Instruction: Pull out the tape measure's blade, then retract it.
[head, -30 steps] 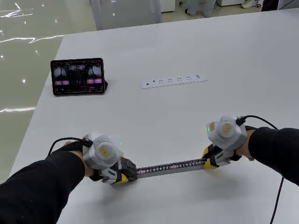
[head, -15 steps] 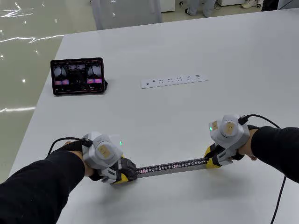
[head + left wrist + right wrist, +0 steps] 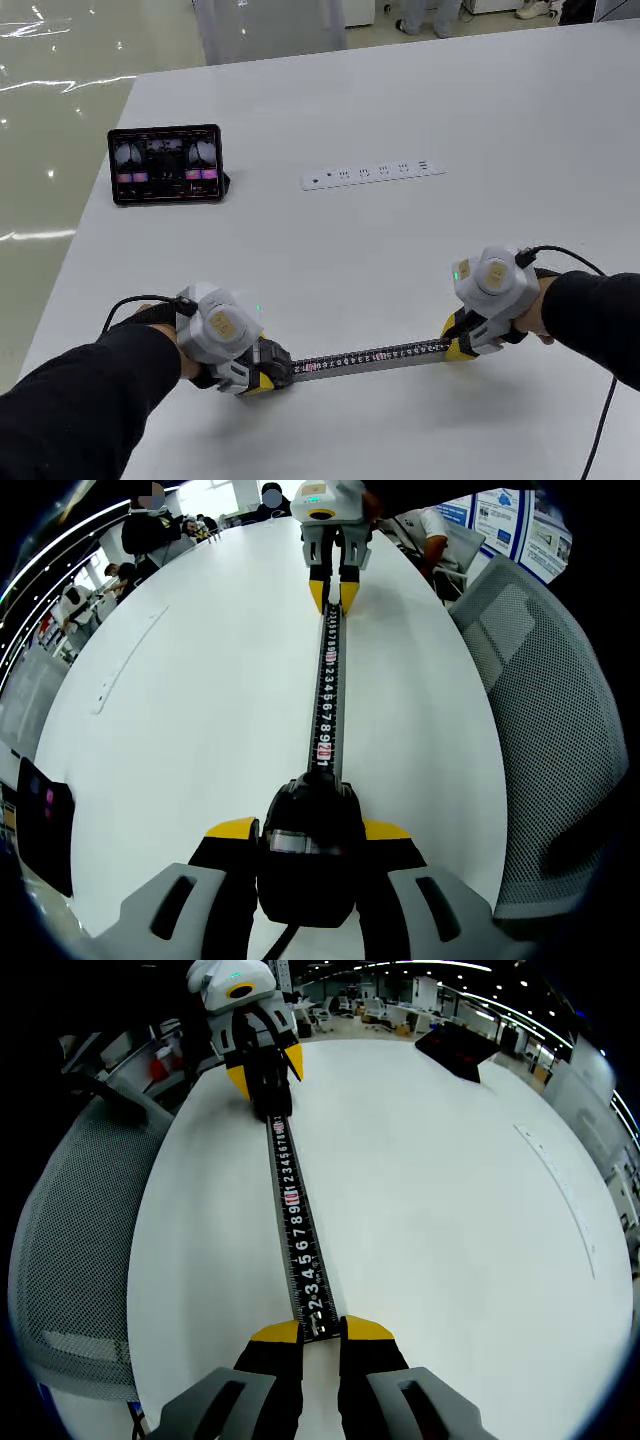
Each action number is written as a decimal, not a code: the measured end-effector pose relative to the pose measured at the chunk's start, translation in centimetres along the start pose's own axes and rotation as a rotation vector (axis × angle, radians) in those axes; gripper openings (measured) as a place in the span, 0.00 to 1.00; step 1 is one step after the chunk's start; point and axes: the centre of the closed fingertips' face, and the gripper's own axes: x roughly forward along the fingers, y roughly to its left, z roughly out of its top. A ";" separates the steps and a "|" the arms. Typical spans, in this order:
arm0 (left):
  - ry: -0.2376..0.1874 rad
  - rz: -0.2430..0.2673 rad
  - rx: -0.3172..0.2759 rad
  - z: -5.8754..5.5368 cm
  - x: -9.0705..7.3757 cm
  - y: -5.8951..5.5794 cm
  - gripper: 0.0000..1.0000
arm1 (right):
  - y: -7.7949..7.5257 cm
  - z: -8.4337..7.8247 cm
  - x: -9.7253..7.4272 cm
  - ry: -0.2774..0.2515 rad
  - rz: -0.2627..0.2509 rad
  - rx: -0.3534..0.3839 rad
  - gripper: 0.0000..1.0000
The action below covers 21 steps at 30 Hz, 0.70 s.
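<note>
We had the tape measure's case (image 3: 308, 870) clamped in the left gripper (image 3: 264, 370), resting on the table (image 3: 400, 100) as an anchor, while the right gripper (image 3: 322, 1332) pinched the tip of the blade (image 3: 295, 1225) so it lay stretched flat between the 2 grippers.

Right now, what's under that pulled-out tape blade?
The white table shows along both sides of the blade; the strip directly beneath is covered, and its tip sits between the right hand-held gripper's jaws.
</note>
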 end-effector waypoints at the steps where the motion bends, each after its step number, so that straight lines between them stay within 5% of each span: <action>1: 0.000 0.000 0.000 0.0 0.0 0.0 0.33 | 0.0 0.0 0.0 0.000 -0.001 0.000 0.09; 21: -0.005 0.002 -0.005 0.0 0.0 0.0 0.33 | -0.3 -0.8 -0.4 0.005 -0.004 0.011 0.09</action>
